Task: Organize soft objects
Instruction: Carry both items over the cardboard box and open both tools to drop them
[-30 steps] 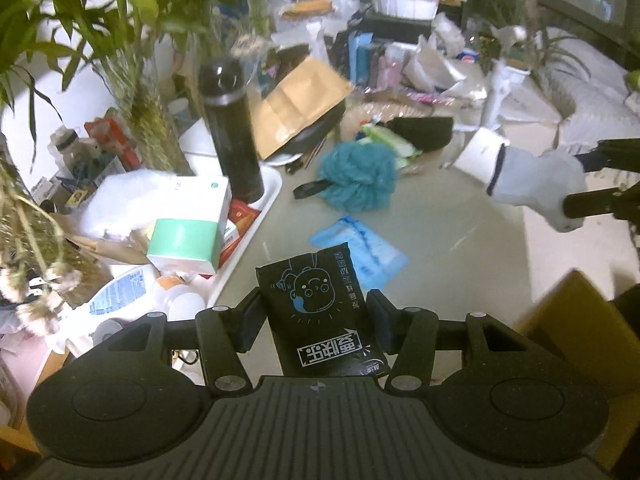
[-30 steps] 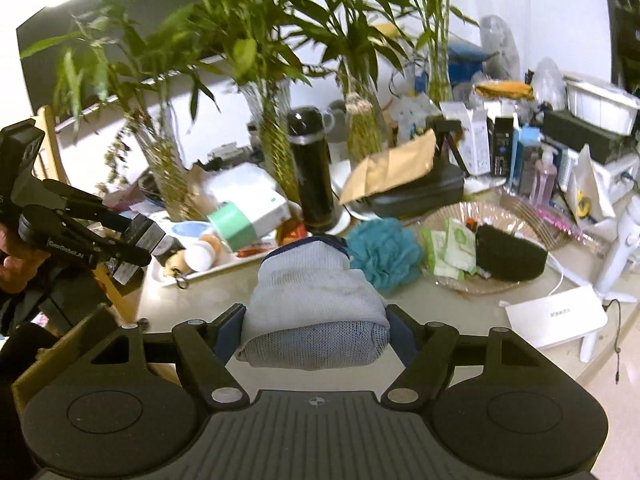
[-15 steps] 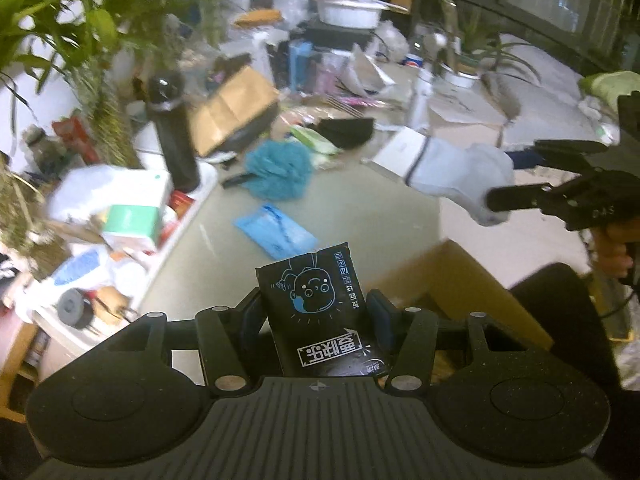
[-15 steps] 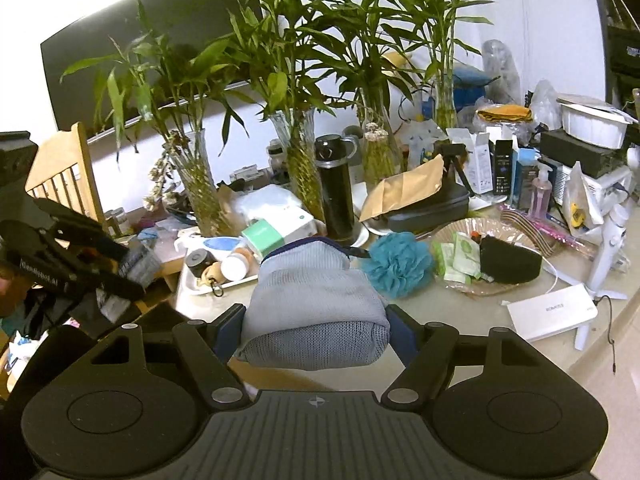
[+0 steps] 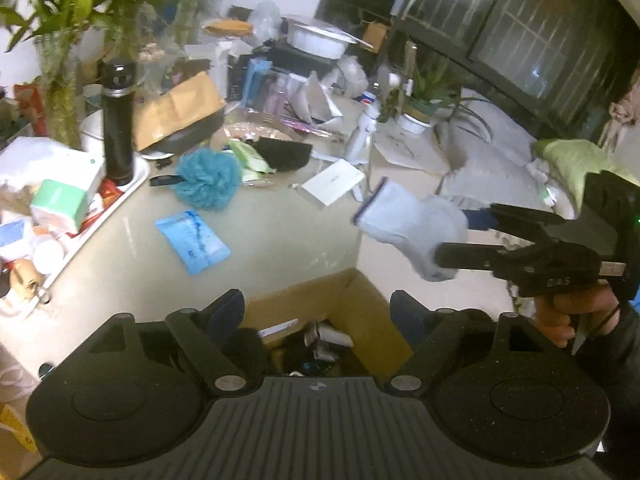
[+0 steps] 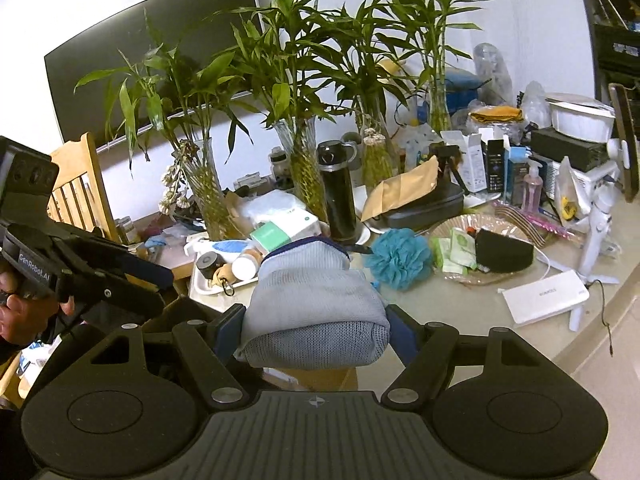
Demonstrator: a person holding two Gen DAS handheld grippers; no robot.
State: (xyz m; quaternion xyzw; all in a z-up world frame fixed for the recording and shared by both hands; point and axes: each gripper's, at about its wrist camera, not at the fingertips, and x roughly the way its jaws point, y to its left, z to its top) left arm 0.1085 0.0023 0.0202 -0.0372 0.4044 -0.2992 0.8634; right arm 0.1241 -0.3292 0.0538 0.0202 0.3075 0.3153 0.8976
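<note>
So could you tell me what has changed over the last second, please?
The left gripper has opened and let go of the black packet, which is no longer between its fingers; it now hangs over the box. The right gripper still clamps the sock.

Domestic interior, lived-in room. Evidence: cluttered table point(image 5: 280, 232) bearing household items; bamboo stalks in glass vases point(image 6: 304, 168); wall-mounted dark screen point(image 6: 152, 64); wooden chair point(image 6: 80, 196); black thermos point(image 6: 338, 192); teal bath pouf point(image 6: 400, 258); soap dispenser point(image 6: 531, 188); dark window point(image 5: 532, 40).
</note>
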